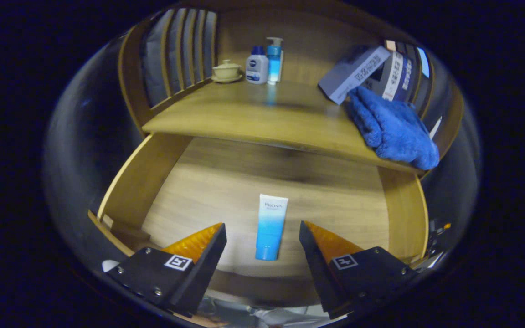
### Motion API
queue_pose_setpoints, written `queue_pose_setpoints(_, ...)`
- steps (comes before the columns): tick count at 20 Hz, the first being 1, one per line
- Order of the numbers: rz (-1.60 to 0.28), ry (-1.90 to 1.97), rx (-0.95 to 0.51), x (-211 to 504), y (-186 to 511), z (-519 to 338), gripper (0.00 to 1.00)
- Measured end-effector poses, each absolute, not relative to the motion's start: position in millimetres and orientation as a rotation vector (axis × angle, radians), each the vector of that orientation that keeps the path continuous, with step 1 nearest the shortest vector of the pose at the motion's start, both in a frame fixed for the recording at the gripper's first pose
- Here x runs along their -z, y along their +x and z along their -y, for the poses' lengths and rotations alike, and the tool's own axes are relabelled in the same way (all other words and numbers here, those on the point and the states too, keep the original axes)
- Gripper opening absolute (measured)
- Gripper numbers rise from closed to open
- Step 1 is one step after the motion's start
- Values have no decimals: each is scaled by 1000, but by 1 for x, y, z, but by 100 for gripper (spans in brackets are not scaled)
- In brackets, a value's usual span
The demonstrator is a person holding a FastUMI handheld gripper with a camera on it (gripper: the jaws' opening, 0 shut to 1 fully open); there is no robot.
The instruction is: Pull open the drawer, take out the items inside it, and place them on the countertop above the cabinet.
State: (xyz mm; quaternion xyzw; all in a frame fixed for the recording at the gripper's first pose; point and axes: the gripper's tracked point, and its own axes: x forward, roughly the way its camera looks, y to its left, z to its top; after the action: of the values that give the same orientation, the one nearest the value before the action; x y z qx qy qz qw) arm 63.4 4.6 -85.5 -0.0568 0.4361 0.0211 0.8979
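Tongs: we saw the tongs (262, 228) spread apart, gripping nothing, poised over the pulled-out wooden drawer (144, 182).
Tube: we found a white-and-blue cosmetic tube (270, 227) flat on the drawer floor, between the fingertips, touching neither.
Tabletop: on the wooden tabletop (253, 114) we saw a fluffy blue cloth (392, 130), a grey-blue carton (353, 73), two bottles (265, 61) and a cream lidded cup (227, 70).

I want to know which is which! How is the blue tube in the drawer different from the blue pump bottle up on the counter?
The tube lies flat on the open drawer floor, between the open gripper's fingers; the pump bottle stands upright at the back of the countertop. The tube lies alone; the pump bottle stands beside a white bottle. The tube's top is white; the pump bottle has a pump head. Both fade white to blue.
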Motion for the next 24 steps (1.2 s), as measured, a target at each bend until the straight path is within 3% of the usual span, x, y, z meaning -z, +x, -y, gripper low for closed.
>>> queue_pose_setpoints(7,-1139,-33,16,143,72,2,95)
queue_pose_setpoints(10,-1170,14,32,157,78,1,44)
queue_pose_setpoints(11,-1160,33,13,147,75,-2,44)
queue_pose_setpoints(12,-1146,52,-6,143,75,-3,38)
queue_pose_setpoints(24,-790,149,-83,87,100,10,37)
